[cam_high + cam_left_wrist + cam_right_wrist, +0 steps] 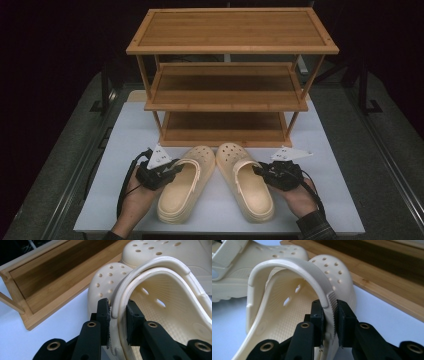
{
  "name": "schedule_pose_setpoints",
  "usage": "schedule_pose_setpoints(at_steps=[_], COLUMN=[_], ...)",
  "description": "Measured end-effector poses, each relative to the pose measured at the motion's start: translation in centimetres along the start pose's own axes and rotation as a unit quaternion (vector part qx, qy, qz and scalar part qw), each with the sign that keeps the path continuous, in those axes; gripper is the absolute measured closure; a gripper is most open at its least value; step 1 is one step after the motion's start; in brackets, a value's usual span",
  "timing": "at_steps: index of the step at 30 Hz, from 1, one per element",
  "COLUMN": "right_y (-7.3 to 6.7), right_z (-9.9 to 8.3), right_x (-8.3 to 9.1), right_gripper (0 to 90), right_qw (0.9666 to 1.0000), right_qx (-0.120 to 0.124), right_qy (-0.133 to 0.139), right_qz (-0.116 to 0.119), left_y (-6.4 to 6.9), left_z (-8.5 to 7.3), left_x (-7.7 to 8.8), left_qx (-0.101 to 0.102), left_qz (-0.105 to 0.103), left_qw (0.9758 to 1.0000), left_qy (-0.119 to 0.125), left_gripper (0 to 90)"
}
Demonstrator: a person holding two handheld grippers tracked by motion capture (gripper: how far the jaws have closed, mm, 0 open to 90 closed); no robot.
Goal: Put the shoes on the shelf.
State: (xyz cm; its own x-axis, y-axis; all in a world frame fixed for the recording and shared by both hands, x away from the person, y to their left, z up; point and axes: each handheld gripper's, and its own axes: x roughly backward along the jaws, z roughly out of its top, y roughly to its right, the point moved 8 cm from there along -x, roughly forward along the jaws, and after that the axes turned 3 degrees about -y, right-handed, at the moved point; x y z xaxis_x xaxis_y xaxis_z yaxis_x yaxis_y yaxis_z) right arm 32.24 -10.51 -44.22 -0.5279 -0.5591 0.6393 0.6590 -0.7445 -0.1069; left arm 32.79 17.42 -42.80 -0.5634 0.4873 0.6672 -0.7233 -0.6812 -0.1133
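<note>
The left gripper (118, 312) and right gripper (329, 312) each clamp a clog's side wall, hiding it.

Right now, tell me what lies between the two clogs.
Nothing: in the high view a bare strip of white table top separates the left clog from the right clog.

Right gripper (329, 315) squeezing the side wall and strap of a cream clog (294, 297). Other clog (242, 270) lying farther off. Wooden shelf (382, 272) close behind, on white table (382, 320).
</note>
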Motion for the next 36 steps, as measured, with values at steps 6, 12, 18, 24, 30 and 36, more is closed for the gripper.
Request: schedule_pose_setpoints(at_steps=[6,12,18,24,30,36], right_y=[0.3,1.3,2.9,4.6,6.4,7.9], right_z=[0.6,1.5,2.6,4.1,5.6,6.3], right_x=[0.9,1.5,1.3,0.7,-0.2,-1.8], right_gripper=[77.4,77.4,77.4,77.3,77.3,77.3], right_qw=[0.9999,0.9997,0.9996,0.9992,0.9983,0.9976], right_qx=[-0.001,-0.004,-0.006,-0.007,-0.011,-0.017], right_qy=[0.013,0.023,0.027,0.033,0.042,0.045], right_qz=[0.000,-0.001,-0.009,-0.022,-0.040,-0.050], left_y=[-0.2,-0.8,-1.7,-2.8,-4.0,-5.1], left_z=[0.6,1.5,2.7,4.3,5.7,6.6], left_x=[0.5,0.6,-0.3,-1.7,-3.2,-5.0], left_qx=[0.000,0.004,0.005,0.001,0.001,0.011], left_qz=[-0.001,-0.006,-0.003,0.008,0.027,0.046], left_qw=[0.9999,0.9998,0.9998,0.9997,0.9992,0.9983], left_qy=[0.013,0.018,0.018,0.022,0.030,0.035], left_gripper=[76.3,76.2,76.1,76.1,76.1,76.1])
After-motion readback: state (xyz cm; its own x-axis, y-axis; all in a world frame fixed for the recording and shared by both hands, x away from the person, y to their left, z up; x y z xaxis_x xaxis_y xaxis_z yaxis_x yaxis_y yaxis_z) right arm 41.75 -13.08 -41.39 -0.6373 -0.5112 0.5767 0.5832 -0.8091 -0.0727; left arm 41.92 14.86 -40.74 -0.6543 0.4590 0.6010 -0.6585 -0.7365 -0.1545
